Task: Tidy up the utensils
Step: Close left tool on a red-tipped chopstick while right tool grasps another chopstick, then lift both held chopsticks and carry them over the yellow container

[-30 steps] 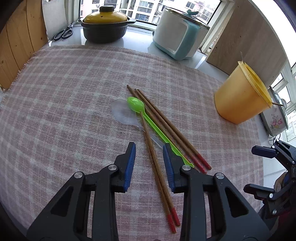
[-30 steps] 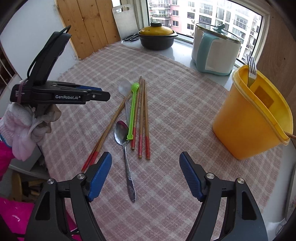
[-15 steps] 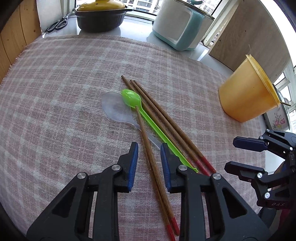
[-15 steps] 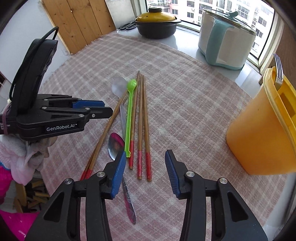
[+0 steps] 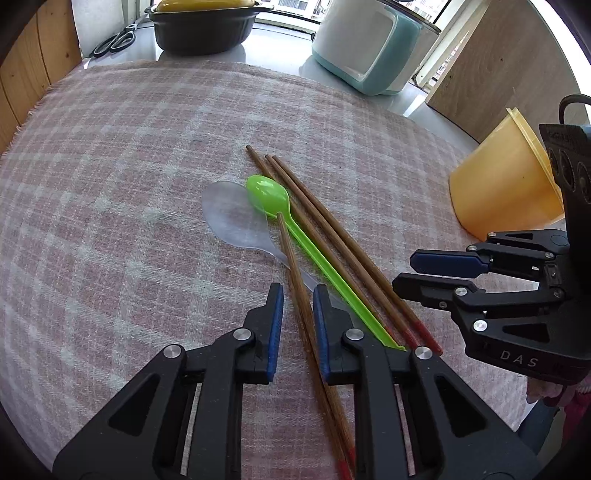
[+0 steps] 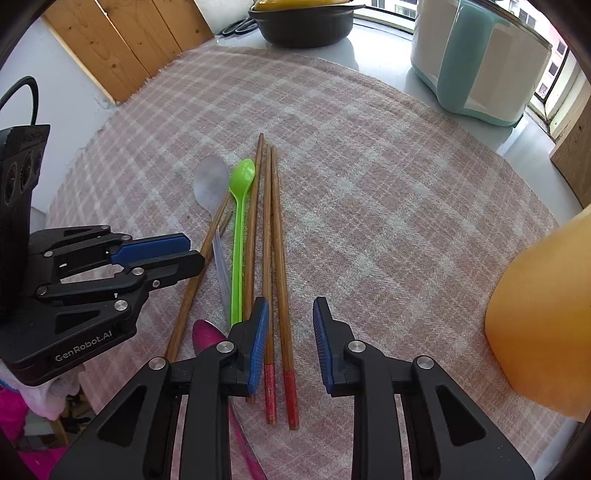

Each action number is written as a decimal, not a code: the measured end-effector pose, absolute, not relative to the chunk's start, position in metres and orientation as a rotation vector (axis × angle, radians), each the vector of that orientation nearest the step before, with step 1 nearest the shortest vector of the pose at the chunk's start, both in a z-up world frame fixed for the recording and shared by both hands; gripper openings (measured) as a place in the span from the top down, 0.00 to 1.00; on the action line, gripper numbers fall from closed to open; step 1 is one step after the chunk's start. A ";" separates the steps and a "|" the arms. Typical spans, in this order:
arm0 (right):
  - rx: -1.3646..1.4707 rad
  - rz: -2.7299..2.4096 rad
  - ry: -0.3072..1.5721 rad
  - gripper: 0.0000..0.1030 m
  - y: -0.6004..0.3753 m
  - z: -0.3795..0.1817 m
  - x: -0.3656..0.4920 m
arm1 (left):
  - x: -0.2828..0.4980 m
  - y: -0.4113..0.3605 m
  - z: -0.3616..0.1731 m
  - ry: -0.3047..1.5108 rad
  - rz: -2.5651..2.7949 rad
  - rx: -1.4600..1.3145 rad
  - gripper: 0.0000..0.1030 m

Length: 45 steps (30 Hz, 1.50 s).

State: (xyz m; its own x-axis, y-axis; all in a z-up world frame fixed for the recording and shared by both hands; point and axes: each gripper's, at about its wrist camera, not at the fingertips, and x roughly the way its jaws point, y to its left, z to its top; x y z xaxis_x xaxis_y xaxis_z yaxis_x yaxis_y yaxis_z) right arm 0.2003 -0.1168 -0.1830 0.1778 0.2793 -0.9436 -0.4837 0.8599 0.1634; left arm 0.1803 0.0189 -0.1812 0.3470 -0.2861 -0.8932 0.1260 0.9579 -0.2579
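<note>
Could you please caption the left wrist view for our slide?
Left gripper open astride a wooden chopstick beside the green spoon.

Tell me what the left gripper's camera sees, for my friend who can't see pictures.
The left gripper is open, its blue-padded fingers on either side of a slanted pair of wooden chopsticks on a pink checked cloth. Beside them lie a green spoon, a clear plastic spoon and more chopsticks. The right gripper and a yellow bucket are at the right.

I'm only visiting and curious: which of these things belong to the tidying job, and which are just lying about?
Belong:
chopsticks
green spoon
clear spoon
metal spoon
yellow bucket

Lying about:
black pot
scissors
white and teal cooker
checked cloth
</note>
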 end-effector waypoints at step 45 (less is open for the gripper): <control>-0.270 0.462 1.340 0.95 -0.067 -0.206 0.230 | 0.179 0.045 -0.176 1.172 -0.284 -0.212 0.95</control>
